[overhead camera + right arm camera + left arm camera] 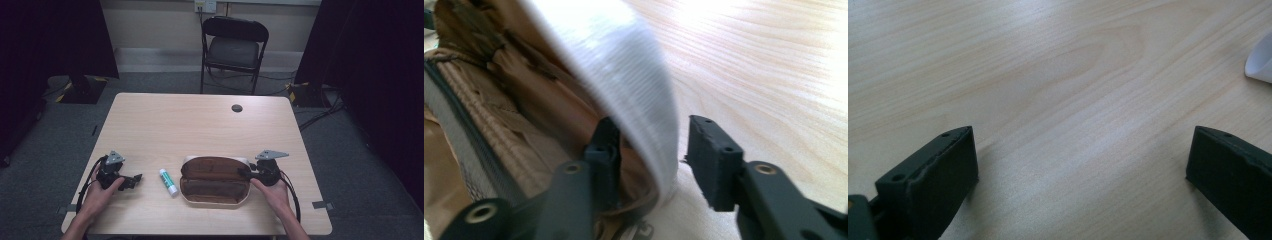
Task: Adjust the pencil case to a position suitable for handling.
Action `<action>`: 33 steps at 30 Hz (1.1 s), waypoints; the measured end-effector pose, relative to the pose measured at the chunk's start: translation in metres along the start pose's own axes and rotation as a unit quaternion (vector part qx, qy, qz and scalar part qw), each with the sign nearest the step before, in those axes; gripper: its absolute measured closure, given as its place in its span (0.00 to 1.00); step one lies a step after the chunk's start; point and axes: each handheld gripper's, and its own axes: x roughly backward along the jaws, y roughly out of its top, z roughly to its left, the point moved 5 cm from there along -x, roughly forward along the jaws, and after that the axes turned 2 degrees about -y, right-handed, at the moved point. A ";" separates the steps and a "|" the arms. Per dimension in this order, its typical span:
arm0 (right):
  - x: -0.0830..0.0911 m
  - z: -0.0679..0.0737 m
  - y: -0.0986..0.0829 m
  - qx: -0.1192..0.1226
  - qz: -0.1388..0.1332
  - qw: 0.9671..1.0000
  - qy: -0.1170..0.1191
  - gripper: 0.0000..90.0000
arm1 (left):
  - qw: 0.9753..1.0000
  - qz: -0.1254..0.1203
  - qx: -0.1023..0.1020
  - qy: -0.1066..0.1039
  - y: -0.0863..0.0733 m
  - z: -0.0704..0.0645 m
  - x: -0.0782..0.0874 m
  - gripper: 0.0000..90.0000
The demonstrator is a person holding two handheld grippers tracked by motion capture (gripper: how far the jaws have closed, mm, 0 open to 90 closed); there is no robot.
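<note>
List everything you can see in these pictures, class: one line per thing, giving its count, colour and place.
Case: one, brown inside with a cream shell, lying open at the near middle of the table.
Glue stick: one, white with a green end, lying left of the case.
Table: one, light wood, centre of the high view.
Table hole: one, dark, far right part of the tabletop.
Chair: one, black, beyond the table.
Left tongs: one, black, near left of the table, jaws apart over bare wood.
Right tongs: one, black, jaws astride the case's right rim.
</note>
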 end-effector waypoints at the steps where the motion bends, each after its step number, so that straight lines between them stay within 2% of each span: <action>1: 0.001 0.001 0.000 -0.006 -0.002 1.000 -0.004 0.56 | 1.000 0.000 0.000 0.000 0.000 0.000 0.000 0.00; 2: 0.003 0.000 0.001 -0.008 -0.004 1.000 -0.007 0.51 | 1.000 0.000 0.000 0.000 0.000 0.000 0.000 0.00; 13: 0.017 0.007 0.000 -0.010 -0.007 1.000 -0.003 0.38 | 1.000 0.000 0.000 0.000 0.000 0.000 0.000 0.00; 15: 0.021 0.009 0.001 -0.008 -0.010 1.000 -0.006 0.37 | 1.000 0.000 0.000 0.000 0.000 0.000 0.000 0.00; 17: 0.024 0.010 0.002 -0.016 -0.013 1.000 -0.006 0.35 | 1.000 0.000 0.000 0.000 0.000 0.000 0.000 0.00; 20: 0.031 0.010 -0.003 -0.011 -0.006 1.000 -0.012 0.32 | 1.000 0.000 0.000 0.000 0.000 0.000 0.000 0.00; 25: 0.047 0.000 -0.016 -0.024 -0.003 1.000 -0.014 0.30 | 1.000 0.002 -0.001 0.001 0.000 0.000 0.000 0.00; 28: 0.056 -0.008 -0.021 -0.029 -0.008 0.999 -0.025 0.30 | 1.000 0.004 -0.007 0.001 0.000 0.001 0.001 0.02; 30: 0.058 -0.013 -0.024 -0.035 -0.015 0.999 -0.031 0.29 | 1.000 -0.001 0.000 0.000 0.001 0.000 0.002 0.06; 31: 0.057 -0.016 -0.026 -0.035 -0.017 0.999 -0.037 0.28 | 1.000 -0.001 -0.004 0.001 0.001 0.000 0.003 0.08; 33: 0.055 -0.023 -0.030 -0.032 -0.007 0.998 -0.050 0.28 | 1.000 -0.002 -0.008 -0.001 0.002 -0.002 0.004 0.16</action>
